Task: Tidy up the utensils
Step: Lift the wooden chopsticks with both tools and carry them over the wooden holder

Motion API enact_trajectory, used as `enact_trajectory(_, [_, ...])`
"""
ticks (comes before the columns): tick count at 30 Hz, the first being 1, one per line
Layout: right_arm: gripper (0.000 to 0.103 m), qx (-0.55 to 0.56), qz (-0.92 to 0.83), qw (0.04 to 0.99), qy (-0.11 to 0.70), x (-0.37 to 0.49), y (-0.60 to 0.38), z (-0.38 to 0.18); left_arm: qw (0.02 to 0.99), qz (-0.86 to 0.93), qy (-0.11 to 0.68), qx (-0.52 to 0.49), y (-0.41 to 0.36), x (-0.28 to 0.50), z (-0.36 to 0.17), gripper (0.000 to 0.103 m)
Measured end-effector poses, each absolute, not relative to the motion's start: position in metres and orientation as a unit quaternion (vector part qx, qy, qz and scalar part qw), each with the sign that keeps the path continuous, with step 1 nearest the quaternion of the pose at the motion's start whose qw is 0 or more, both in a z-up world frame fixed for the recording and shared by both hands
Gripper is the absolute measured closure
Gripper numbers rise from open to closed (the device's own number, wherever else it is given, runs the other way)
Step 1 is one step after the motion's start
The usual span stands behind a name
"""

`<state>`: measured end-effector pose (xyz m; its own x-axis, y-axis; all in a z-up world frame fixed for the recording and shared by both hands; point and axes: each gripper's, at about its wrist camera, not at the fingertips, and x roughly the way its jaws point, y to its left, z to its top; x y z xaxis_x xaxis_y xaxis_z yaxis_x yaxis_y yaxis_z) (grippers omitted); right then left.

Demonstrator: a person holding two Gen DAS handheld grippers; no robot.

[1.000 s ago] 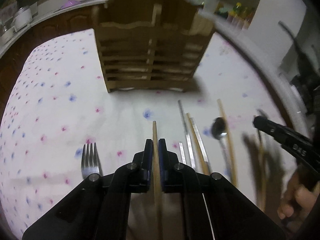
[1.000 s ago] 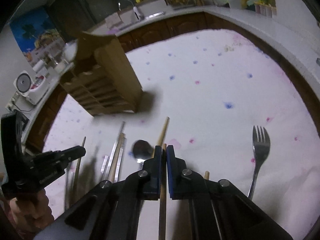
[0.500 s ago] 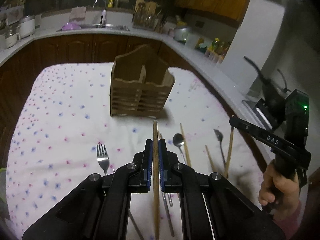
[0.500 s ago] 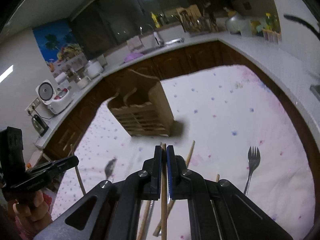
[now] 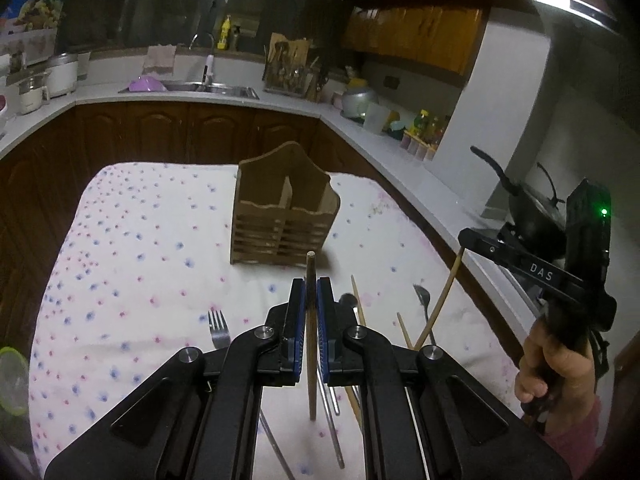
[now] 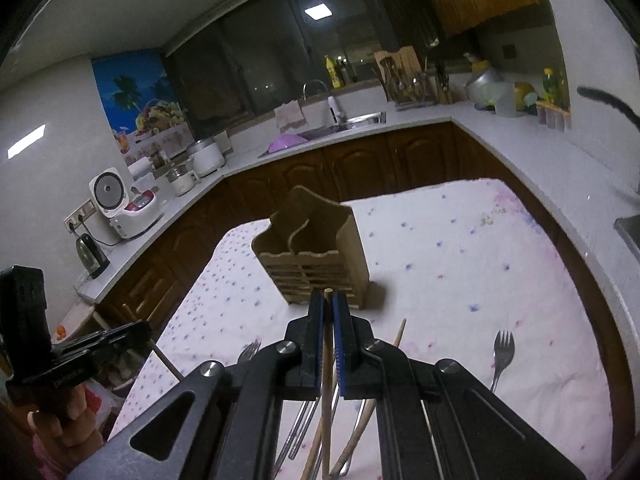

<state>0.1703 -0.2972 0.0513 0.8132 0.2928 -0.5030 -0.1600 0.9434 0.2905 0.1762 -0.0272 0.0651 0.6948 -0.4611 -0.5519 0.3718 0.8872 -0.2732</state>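
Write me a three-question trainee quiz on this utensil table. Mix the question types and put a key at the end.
1. True or false: the left gripper is shut on a wooden chopstick.
2. Multiple choice: the wooden caddy on the flowered cloth is A) lying on its side, B) standing upright with nothing seen in its compartments, C) packed with forks.
3. Fill in: the right gripper is shut on a wooden ____.

Key: 1 true; 2 B; 3 chopstick.
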Motion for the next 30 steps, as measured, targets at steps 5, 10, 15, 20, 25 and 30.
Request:
enact_trajectory(5, [0.098, 0.121, 0.118, 0.950, 0.262, 0.175, -0.299, 0.062, 0.925, -0.221, 0.300, -0.079, -0.022, 0.180, 0.073, 0.098])
enact_trajectory(10, [0.098, 0.127, 0.112, 0.958, 0.233, 0.186, -0.300, 0.072, 0.931, -0.214, 0.284, -0.084, -0.019, 0.193, 0.083, 0.098])
enact_trajectory(15, [0.098, 0.137, 0.107, 0.963, 0.207, 0.203, -0.301, 0.085, 0.939, -0.204, 0.262, -0.085, -0.016, 0.210, 0.098, 0.098])
enact_trajectory(20, [0.098, 0.143, 0.101, 0.969, 0.174, 0.221, -0.301, 0.102, 0.947, -0.195, 0.239, -0.087, -0.014, 0.227, 0.116, 0.098])
enact_trajectory(25, [0.098, 0.153, 0.095, 0.974, 0.141, 0.242, -0.304, 0.125, 0.956, -0.180, 0.210, -0.095, -0.011, 0.252, 0.138, 0.098])
enact_trajectory(30, [0.098, 0.158, 0.085, 0.978, 0.109, 0.268, -0.307, 0.145, 0.965, -0.160, 0.178, -0.110, -0.005, 0.288, 0.162, 0.098])
